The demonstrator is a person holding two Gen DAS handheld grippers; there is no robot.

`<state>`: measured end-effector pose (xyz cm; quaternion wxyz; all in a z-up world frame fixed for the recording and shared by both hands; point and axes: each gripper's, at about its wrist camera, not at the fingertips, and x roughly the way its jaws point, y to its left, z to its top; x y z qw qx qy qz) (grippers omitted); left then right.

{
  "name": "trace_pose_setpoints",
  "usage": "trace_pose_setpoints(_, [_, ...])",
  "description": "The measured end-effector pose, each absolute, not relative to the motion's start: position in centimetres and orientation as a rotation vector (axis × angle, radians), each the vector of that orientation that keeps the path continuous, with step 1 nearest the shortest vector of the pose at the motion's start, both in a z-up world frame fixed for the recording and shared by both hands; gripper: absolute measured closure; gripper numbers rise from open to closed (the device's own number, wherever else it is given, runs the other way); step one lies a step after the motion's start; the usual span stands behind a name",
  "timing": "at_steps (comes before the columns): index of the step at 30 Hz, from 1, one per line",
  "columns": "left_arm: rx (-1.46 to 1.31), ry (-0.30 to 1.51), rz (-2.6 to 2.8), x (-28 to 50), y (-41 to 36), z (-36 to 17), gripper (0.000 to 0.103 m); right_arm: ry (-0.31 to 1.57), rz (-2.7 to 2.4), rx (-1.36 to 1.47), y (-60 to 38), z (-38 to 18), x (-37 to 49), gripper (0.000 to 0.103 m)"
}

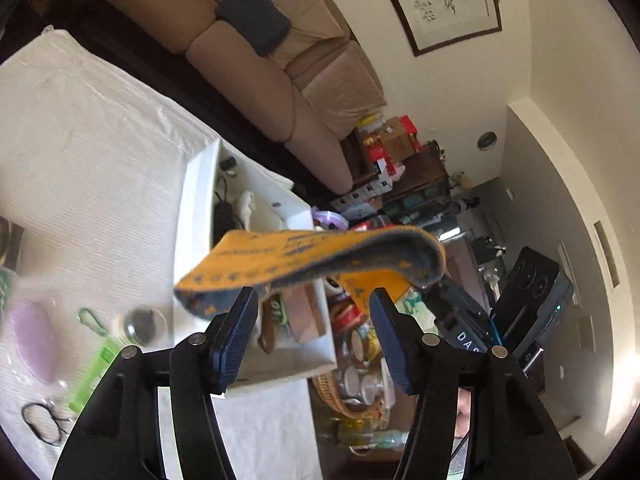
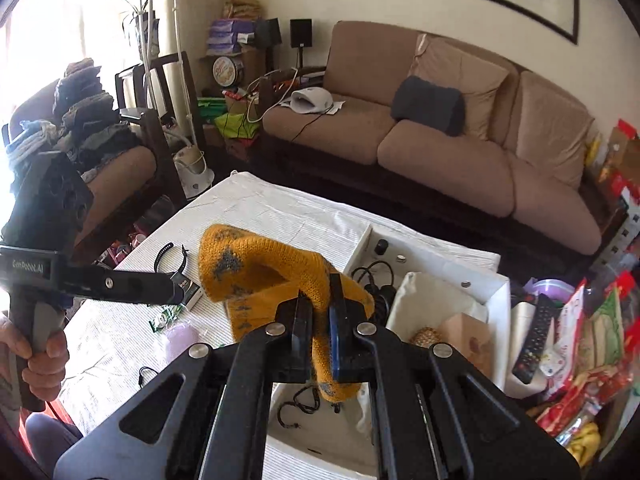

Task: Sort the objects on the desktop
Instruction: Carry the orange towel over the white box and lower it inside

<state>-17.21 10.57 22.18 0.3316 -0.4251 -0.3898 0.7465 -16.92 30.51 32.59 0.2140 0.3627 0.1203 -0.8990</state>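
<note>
Right gripper (image 2: 320,312) clamped on a yellow knit hat (image 2: 260,268) with grey flecks; both pads press the fabric. The hat hangs in the air above the near edge of the white box (image 2: 496,292), partly over the table (image 2: 280,208).

Left gripper (image 1: 312,320) spread wide, holding nothing. From its camera the hat (image 1: 312,260) floats just beyond the fingertips, blurred; contact with the left pad cannot be told. A hand (image 2: 40,364) grips the left tool's handle.

In the box: black cables (image 2: 372,276), a brown carton (image 2: 468,336), white cloth.

On the table's white cover: a black strap (image 2: 172,256), a green clip (image 1: 92,320), a lilac pouch (image 1: 32,340), a thin black cord (image 1: 40,420).

Brown sofa (image 2: 440,140) behind the table.
</note>
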Motion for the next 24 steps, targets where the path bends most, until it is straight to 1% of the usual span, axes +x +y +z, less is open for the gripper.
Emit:
trace_pose_setpoints(3, [-1.125, -1.052, 1.850, -15.5, 13.8, 22.1, 0.043, 0.333, -2.510, 1.027, 32.2, 33.9, -15.0, 0.097])
trace_pose_setpoints(6, [-1.149, -1.004, 1.850, -14.3, 17.1, 22.4, 0.043, 0.341, -2.523, 1.048, 33.9, 34.1, -13.1, 0.097])
trace_pose_setpoints(9, [-1.177, -1.002, 1.827, -13.9, 19.6, 22.2, 0.037, 0.333, -2.529, 1.085, 35.8, 33.7, -11.7, 0.097])
trace_pose_setpoints(12, [-1.201, -0.995, 1.819, -13.5, 21.2, 22.1, 0.037, 0.317, -2.537, 1.117, 37.5, 33.0, -10.9, 0.097])
trace_pose_setpoints(16, [-1.204, -0.987, 1.824, -13.0, 21.9, 22.4, 0.037, 0.274, -2.521, 1.123, 39.5, 32.3, -10.3, 0.097])
trace_pose_setpoints(20, [-1.186, -0.929, 1.913, -12.5, 20.6, 23.2, 0.036, 0.269, -2.486, 1.126, 40.2, 31.6, -10.2, 0.097])
trace_pose_setpoints(24, [-1.230, -0.867, 2.004, -13.3, 19.5, 22.2, 0.036, 0.261, -2.456, 1.144, 39.9, 29.9, -10.9, 0.097])
